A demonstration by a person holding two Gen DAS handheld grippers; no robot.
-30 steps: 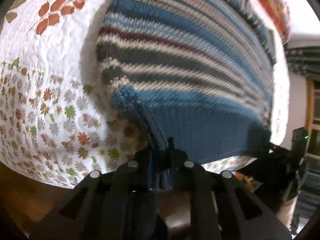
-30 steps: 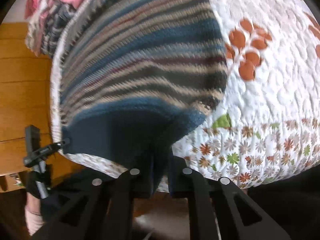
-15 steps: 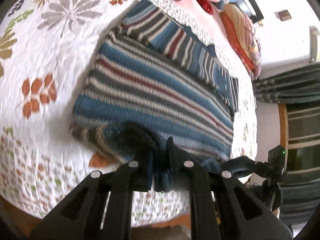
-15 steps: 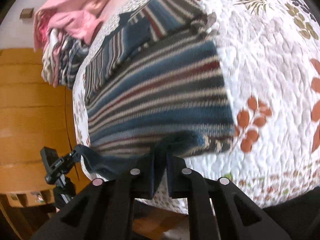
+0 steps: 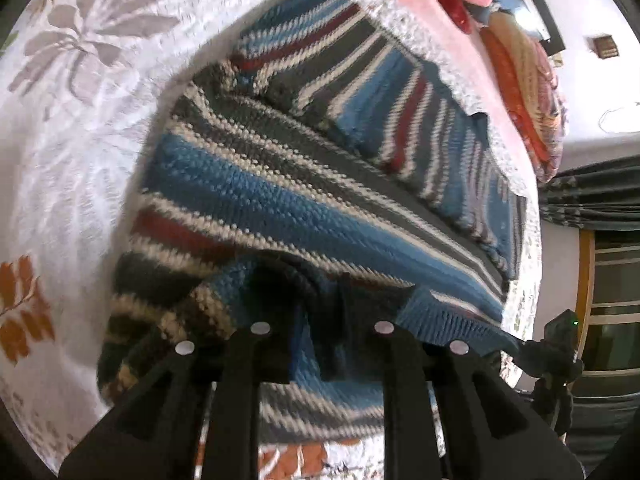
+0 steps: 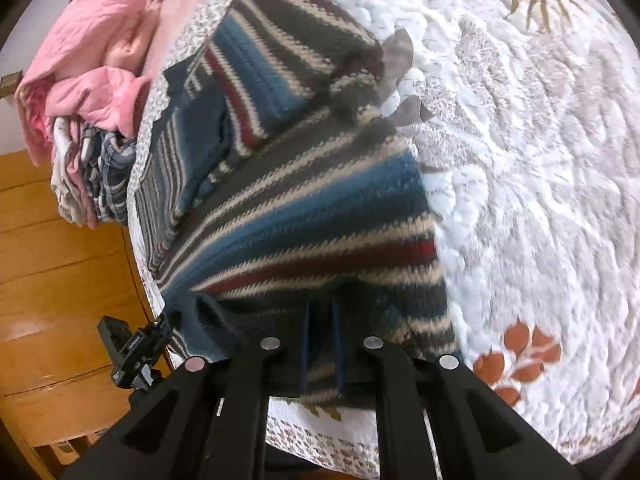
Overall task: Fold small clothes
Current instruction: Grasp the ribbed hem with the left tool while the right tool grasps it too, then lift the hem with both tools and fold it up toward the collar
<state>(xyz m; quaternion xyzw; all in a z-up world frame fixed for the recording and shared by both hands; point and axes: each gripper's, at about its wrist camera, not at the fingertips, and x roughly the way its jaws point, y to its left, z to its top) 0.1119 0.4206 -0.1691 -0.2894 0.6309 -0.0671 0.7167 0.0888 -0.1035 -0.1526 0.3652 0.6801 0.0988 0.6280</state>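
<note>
The bed's white floral quilt spreads wide and bare to one side of the striped knit sweater; on the other side the sweater reaches the quilt's edge, past which lies wooden floor. A heap of pink clothes sits beyond the sweater's far end. The sweater, banded blue, grey, cream and dark red, lies flat with its near hem lifted. The left tool and the right tool each pinch that hem, fingers pressed together on the knit.
</note>
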